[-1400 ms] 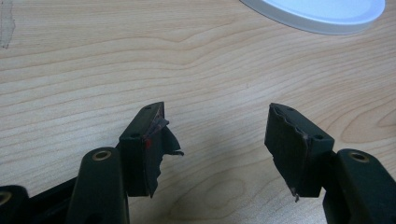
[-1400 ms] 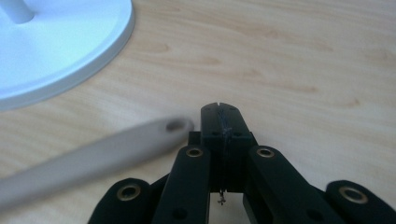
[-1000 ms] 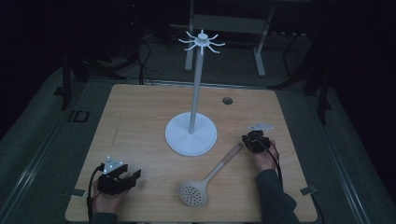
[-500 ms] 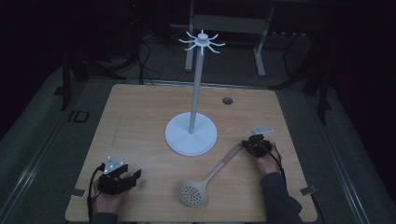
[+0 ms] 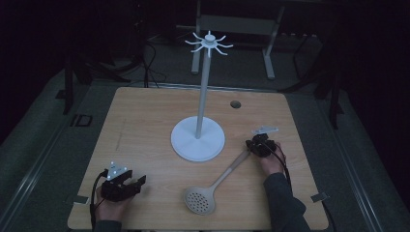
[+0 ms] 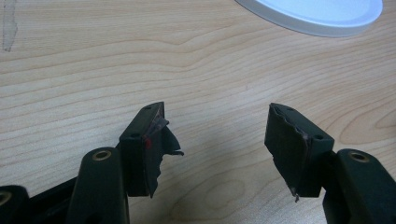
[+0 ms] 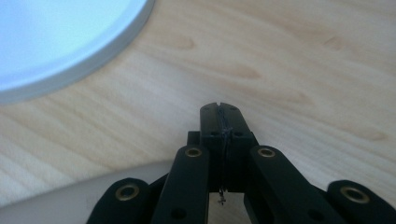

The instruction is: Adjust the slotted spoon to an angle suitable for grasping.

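Note:
A beige slotted spoon lies flat on the wooden table, bowl toward the front edge and handle slanting up to the right. My right gripper sits at the handle's far end, shut, its pads meeting with nothing between them. In the right gripper view the pale handle passes low at the left beside the jaws. My left gripper rests near the front left of the table. It is open, with bare wood between its worn pads.
A white stand with a round base and a tall pole topped by curved hooks rises mid-table; its base edge shows in both gripper views. A small dark hole is near the table's far edge.
The right hand has shifted only slightly beside the handle's end. The spoon, the stand and the left gripper have kept still.

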